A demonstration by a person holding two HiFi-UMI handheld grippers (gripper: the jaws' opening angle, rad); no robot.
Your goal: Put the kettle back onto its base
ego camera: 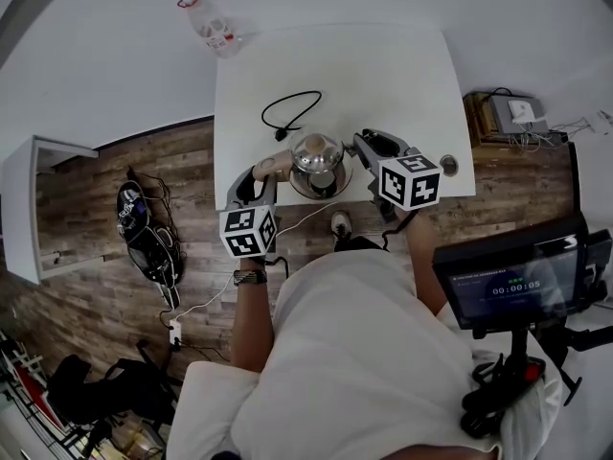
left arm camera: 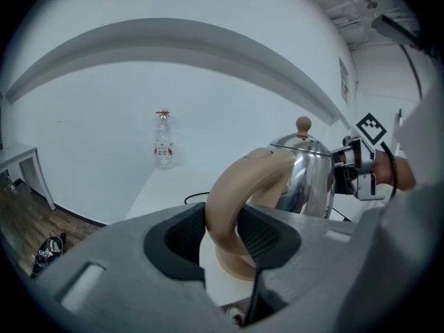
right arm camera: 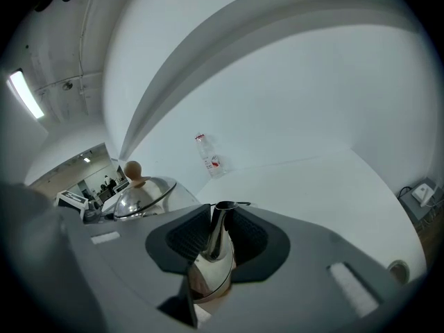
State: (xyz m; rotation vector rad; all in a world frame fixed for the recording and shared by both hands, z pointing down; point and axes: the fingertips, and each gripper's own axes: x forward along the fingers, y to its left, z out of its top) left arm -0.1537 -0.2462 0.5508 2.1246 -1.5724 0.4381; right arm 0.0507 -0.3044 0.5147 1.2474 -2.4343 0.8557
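The kettle (ego camera: 318, 153) is seen close to the near edge of the white table (ego camera: 383, 75), about midway along that edge. It is flanked by the left gripper (ego camera: 263, 175) and the right gripper (ego camera: 369, 147). Whether it is set down or held just clear of the tabletop cannot be told. Behind it most of the tabletop is left open. That space is broken only by a looped black cord (ego camera: 292, 113) just past the kettle and a clear plastic bottle (ego camera: 213, 25) at the far left corner. A small round fitting (ego camera: 448, 166) is set in the table near its right edge, beside the right gripper. Plank flooring (ego camera: 115, 175) is seen beyond the left edge.

In the left gripper view, the left gripper (left arm camera: 225, 234) is closed on the handle (left arm camera: 232, 193). This thick, smooth beige loop is pressed between the ribbed dark pads, which are held fairly wide apart by it. In the right gripper view, the right gripper (right arm camera: 216, 238) is clamped on the spout (right arm camera: 216, 231), a slim tapering tube of polished steel. The jaws are drawn in narrower there.

The body is rounded and mirror-bright, and its domed lid is topped by a small round knob (left arm camera: 302, 124) of the same beige.
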